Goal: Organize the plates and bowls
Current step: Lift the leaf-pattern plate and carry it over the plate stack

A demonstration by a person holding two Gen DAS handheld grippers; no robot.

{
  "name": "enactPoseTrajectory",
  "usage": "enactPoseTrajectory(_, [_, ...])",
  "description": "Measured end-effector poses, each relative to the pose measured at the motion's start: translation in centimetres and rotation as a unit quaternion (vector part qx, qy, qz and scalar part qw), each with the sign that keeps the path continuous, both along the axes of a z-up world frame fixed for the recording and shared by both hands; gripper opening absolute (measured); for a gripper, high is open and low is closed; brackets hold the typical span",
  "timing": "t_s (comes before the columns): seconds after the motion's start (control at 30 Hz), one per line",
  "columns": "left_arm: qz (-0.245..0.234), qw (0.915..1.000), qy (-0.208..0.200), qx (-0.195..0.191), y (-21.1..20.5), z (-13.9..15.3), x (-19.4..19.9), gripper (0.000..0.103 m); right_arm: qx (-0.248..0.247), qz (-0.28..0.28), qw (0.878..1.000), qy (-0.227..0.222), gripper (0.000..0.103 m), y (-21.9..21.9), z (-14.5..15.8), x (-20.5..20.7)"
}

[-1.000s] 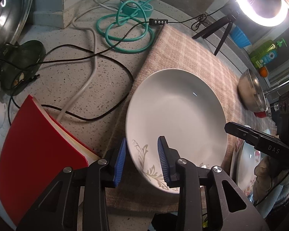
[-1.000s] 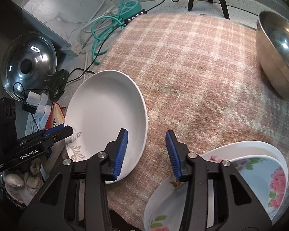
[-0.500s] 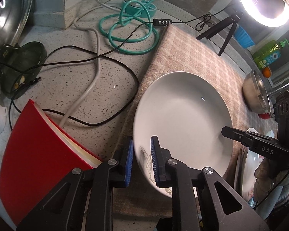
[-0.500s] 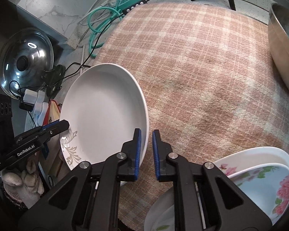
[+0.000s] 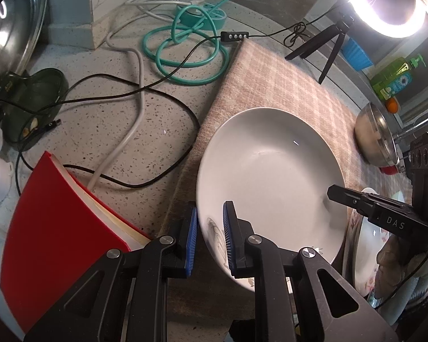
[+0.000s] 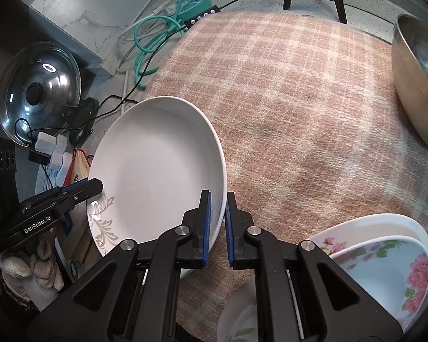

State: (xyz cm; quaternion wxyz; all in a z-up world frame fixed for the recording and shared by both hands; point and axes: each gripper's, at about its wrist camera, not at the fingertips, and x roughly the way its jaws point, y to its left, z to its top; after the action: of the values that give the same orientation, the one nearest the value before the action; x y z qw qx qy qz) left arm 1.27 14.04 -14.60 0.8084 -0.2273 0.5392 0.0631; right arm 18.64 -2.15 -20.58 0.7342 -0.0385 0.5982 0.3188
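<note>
A white plate with a grey leaf pattern (image 5: pixel 271 176) lies at the left edge of the plaid cloth (image 5: pixel 285 85), tilted a little. My left gripper (image 5: pixel 209 239) is shut on its near left rim. My right gripper (image 6: pixel 216 222) is shut on its right rim; the plate (image 6: pixel 157 176) fills the left of the right wrist view. The right gripper's finger shows in the left wrist view (image 5: pixel 365 202). Stacked floral bowls (image 6: pixel 385 259) sit at the cloth's front right.
A steel bowl (image 6: pixel 416 68) stands at the cloth's far right. A red book (image 5: pixel 51 228), black and white cables (image 5: pixel 134 91), a coiled teal cable (image 5: pixel 191 45) and a pot lid (image 6: pixel 37 94) lie on the counter to the left. A ring light on a tripod (image 5: pixel 385 2) stands behind.
Both grippers closed from open onto the plate's rim, left on the near left edge, right on the right edge. The plate now sits slightly raised and tilted.
</note>
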Motion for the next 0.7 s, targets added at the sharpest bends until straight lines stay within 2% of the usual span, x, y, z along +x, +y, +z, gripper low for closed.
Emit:
enactPoseTrajectory(0.33, [-0.014,0.9994,-0.031,0.003,-1.6,2.5,-0.1,0.016,0.018,-0.016,1.000,-0.011,0.009,-2.4,2.5,-0.9])
enactPoseTrajectory(0.7, [-0.058,0.9967,-0.057,0.002,-5.7,4.8,0.7,0.016,0.026,-0.050,0.998,-0.024,0.010,-7.3,4.8,-2.3])
